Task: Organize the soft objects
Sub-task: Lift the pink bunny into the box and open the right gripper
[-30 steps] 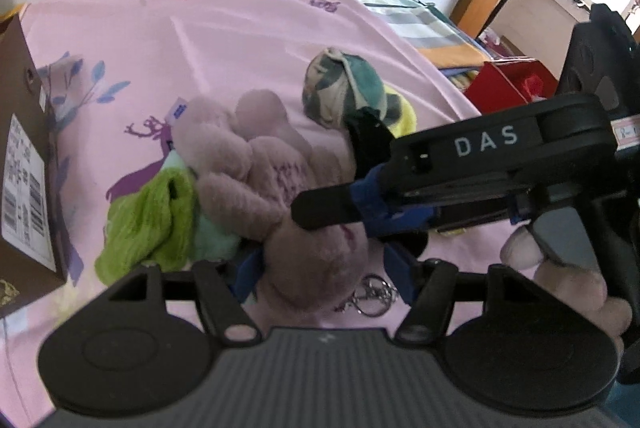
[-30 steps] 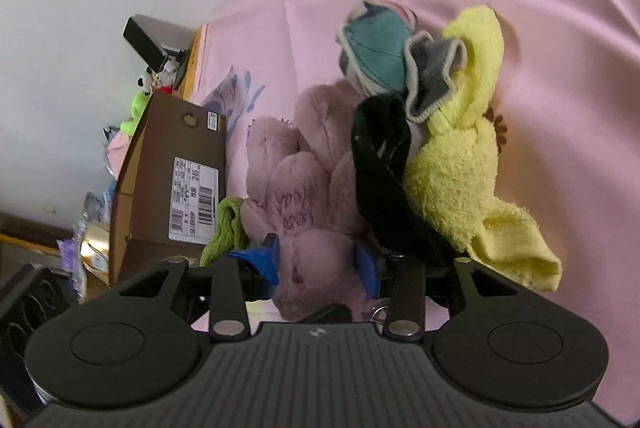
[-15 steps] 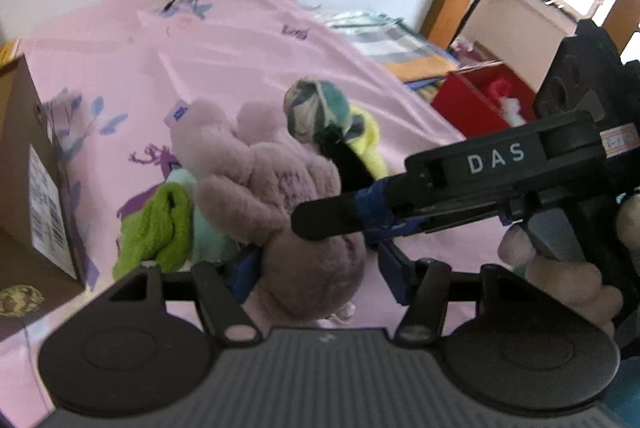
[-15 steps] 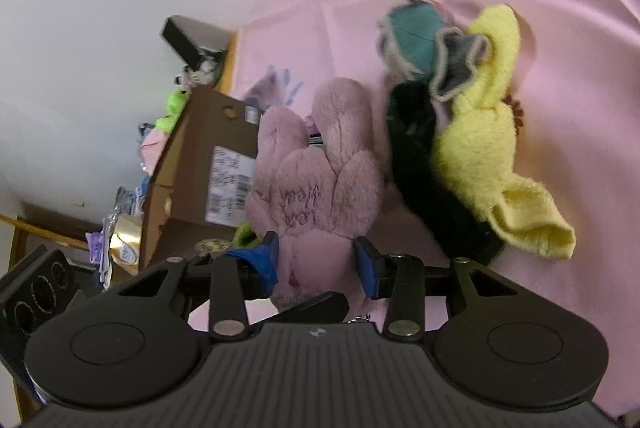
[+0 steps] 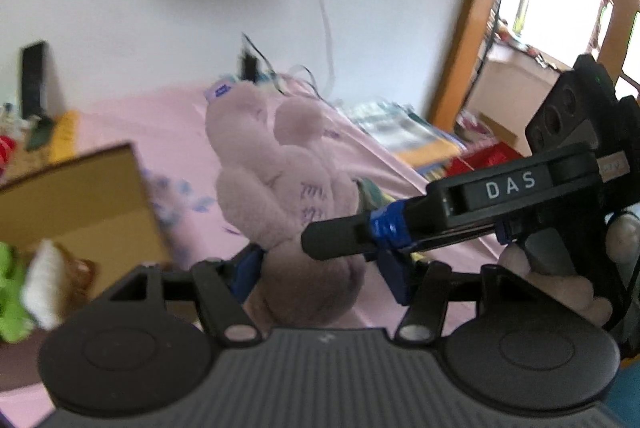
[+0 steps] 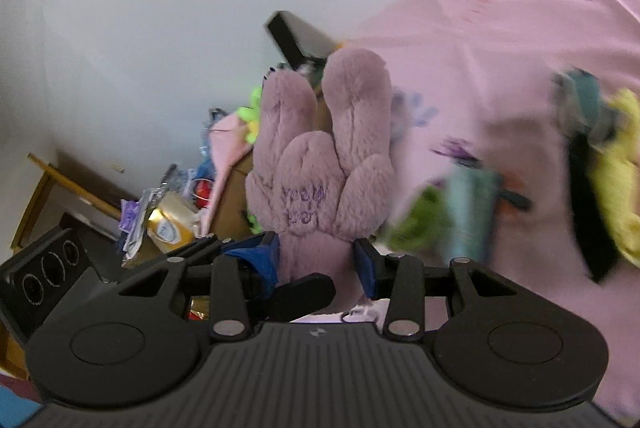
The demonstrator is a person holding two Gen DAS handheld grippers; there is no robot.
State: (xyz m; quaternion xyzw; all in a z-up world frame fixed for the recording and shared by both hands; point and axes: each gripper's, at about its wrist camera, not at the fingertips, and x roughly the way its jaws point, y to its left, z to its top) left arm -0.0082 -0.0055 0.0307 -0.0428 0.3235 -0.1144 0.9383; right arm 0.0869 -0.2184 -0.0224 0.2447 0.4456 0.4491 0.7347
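A mauve plush hand toy (image 5: pixel 288 187) with purple stitched writing is held up in the air above the pink bed (image 5: pixel 168 123). My left gripper (image 5: pixel 320 268) is shut on its base. My right gripper (image 6: pixel 316 260) is also shut on the same plush toy (image 6: pixel 320 163), and its black finger crosses the left wrist view (image 5: pixel 352 238). A green sock (image 6: pixel 420 224), a teal sock (image 6: pixel 472 211), a black sock (image 6: pixel 588 211) and a yellow sock (image 6: pixel 624 195) lie blurred on the pink sheet (image 6: pixel 500 27) to the right.
A brown cardboard box (image 5: pixel 76 195) stands at the left with green and white soft things (image 5: pixel 24 288) by it. Clutter and a snack packet (image 6: pixel 168 224) lie beside the bed. A cable and charger (image 5: pixel 252 63) are at the bed's far end. A doorway (image 5: pixel 560 7) is to the right.
Both grippers have lifted the plush toy off the bed and swung it left toward the cardboard box. The socks are left on the sheet.
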